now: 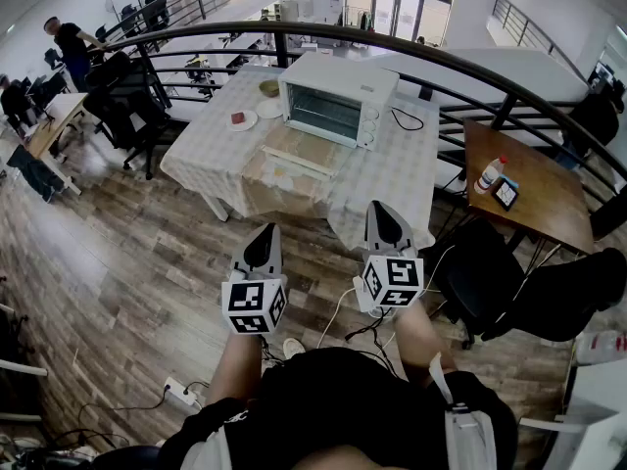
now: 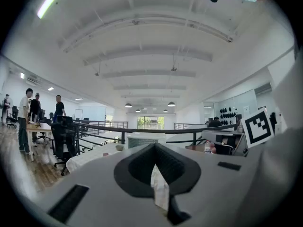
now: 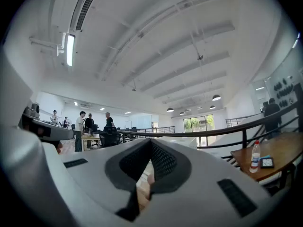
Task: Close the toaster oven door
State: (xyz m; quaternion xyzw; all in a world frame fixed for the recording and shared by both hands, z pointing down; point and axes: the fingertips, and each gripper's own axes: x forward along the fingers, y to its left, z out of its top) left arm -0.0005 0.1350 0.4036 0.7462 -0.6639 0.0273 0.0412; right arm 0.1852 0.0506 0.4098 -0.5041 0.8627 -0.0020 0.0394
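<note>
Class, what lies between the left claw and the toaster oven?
The head view shows wooden floor, then the cloth-covered table edge and the lowered door of the toaster oven.

You are holding one left gripper (image 1: 268,231) and one right gripper (image 1: 380,210), facing one toaster oven (image 1: 338,96) at twelve o'clock and one bottle (image 1: 487,174).

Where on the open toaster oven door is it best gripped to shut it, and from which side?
Take the door by its free front edge, farthest from the hinge at the toaster oven. It lies folded down level, with that edge pointing away from the oven. So come from the front, reach under the edge, and probably swing it up.
</note>
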